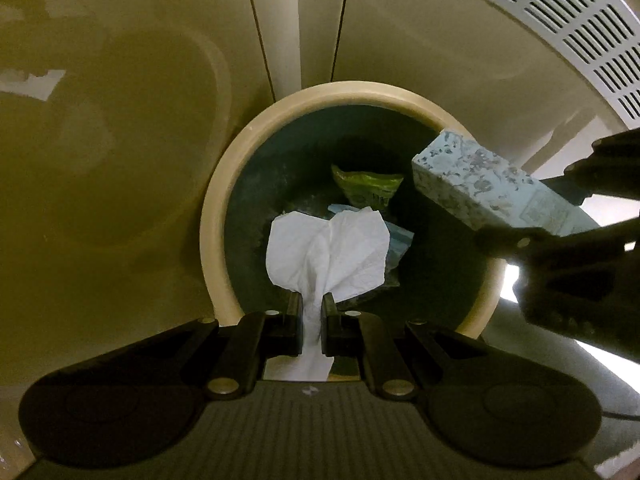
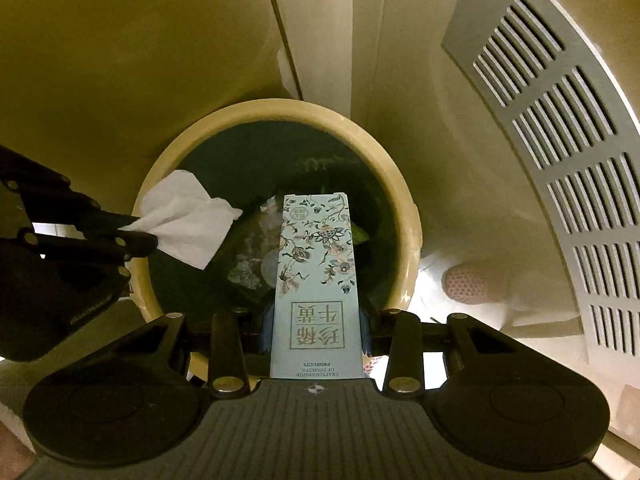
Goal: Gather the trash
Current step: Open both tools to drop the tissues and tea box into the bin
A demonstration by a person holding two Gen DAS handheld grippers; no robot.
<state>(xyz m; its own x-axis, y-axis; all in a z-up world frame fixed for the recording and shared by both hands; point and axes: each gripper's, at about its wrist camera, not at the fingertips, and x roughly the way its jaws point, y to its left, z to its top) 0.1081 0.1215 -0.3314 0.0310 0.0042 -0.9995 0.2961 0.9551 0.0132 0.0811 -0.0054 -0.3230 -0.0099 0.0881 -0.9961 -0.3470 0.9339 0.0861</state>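
While over bin (image 1: pixel 218 200): crumpled white tissue (image 1: pixel 326 250) (floral box (image 2: pixel 316 276) alongside).

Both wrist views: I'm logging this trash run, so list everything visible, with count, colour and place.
Trash bin: one, cream rim, dark liner, on the floor against the wall.
Tissue: one, white, pinched over the bin.
Box: one, long, pale blue with flower print, held over the bin.
Wrapper: one, green, inside the bin.
Blue scrap: one, inside the bin, under the tissue.
Vent panel: one, grey, slotted, to the right.
Shoe: one, pinkish mesh, right of the bin.
Left gripper: shut on tissue.
Right gripper: shut on box.
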